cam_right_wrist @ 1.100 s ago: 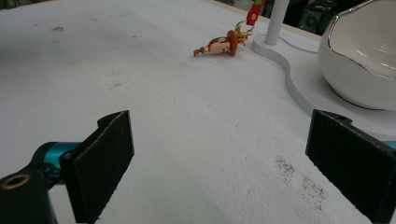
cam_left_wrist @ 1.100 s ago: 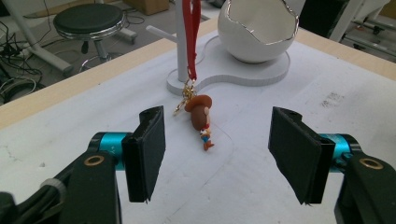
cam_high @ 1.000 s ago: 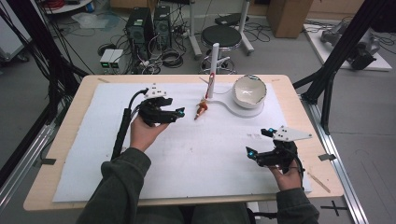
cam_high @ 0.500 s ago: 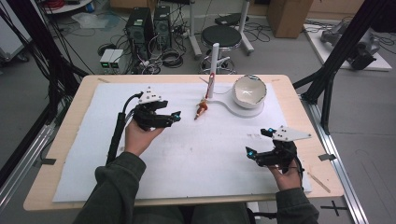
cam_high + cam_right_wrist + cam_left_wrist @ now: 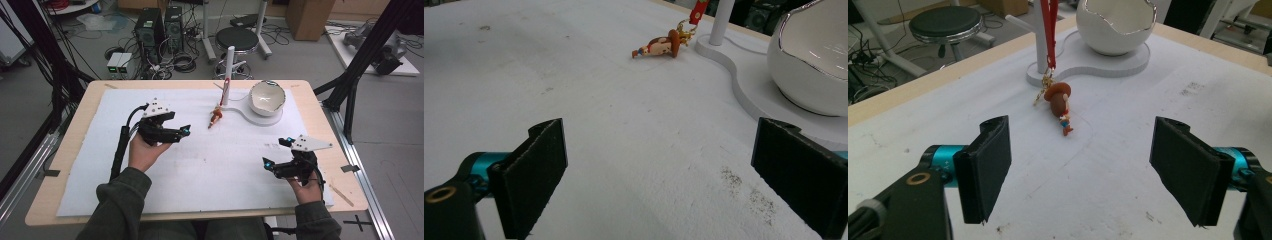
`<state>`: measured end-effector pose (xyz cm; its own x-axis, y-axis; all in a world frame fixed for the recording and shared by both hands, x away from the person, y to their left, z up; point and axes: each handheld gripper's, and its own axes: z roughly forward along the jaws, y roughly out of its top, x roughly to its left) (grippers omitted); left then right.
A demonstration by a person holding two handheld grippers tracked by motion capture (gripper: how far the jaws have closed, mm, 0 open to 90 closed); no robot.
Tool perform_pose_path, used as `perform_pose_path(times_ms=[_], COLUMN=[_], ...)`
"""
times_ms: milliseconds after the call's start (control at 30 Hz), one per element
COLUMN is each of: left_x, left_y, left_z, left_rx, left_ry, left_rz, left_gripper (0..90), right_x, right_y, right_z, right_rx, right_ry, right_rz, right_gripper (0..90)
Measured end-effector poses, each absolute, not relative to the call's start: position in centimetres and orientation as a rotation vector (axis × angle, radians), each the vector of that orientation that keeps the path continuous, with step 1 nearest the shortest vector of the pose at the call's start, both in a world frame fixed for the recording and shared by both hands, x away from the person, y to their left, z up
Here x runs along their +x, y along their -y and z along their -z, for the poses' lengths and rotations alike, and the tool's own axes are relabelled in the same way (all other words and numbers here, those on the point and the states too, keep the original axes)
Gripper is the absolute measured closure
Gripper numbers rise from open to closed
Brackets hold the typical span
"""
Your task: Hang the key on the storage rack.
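Black pads of the left gripper (image 5: 1083,172) are seen spread wide, just opened further, nothing between them. The small figurine (image 5: 1060,105) is lying ahead of that gripper on the white sheet (image 5: 200,170), well apart from the pads. It is tethered by a red strap (image 5: 1049,30) to the white post (image 5: 1040,37) beyond; the white bowl (image 5: 1115,25) sits farther right on the same stand. The right gripper (image 5: 659,182) is likewise released, empty, held over the worktop (image 5: 95,95).

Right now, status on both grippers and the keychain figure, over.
Left gripper open, jaws just widened, nothing between them. Right gripper open, empty. Keychain figure lying on the mat, red strap hanging from the white stand post. Path clear.
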<state>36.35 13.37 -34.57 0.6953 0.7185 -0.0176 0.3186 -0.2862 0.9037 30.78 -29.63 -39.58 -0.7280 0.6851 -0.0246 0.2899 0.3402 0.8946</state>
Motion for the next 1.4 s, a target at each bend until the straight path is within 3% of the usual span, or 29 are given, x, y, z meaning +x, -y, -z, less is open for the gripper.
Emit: perform_pose_path(times_ms=[1400], left_x=[32.0], left_y=[-17.5], left_z=[36.0], left_rx=[1.884], left_ry=[-0.834], left_rz=[-0.532], left_gripper=[22.3], right_x=[31.0], right_y=[29.5], right_z=[39.9], right_rx=[0.879], right_ry=[-2.223], right_rz=[-1.338], right_gripper=[6.7])
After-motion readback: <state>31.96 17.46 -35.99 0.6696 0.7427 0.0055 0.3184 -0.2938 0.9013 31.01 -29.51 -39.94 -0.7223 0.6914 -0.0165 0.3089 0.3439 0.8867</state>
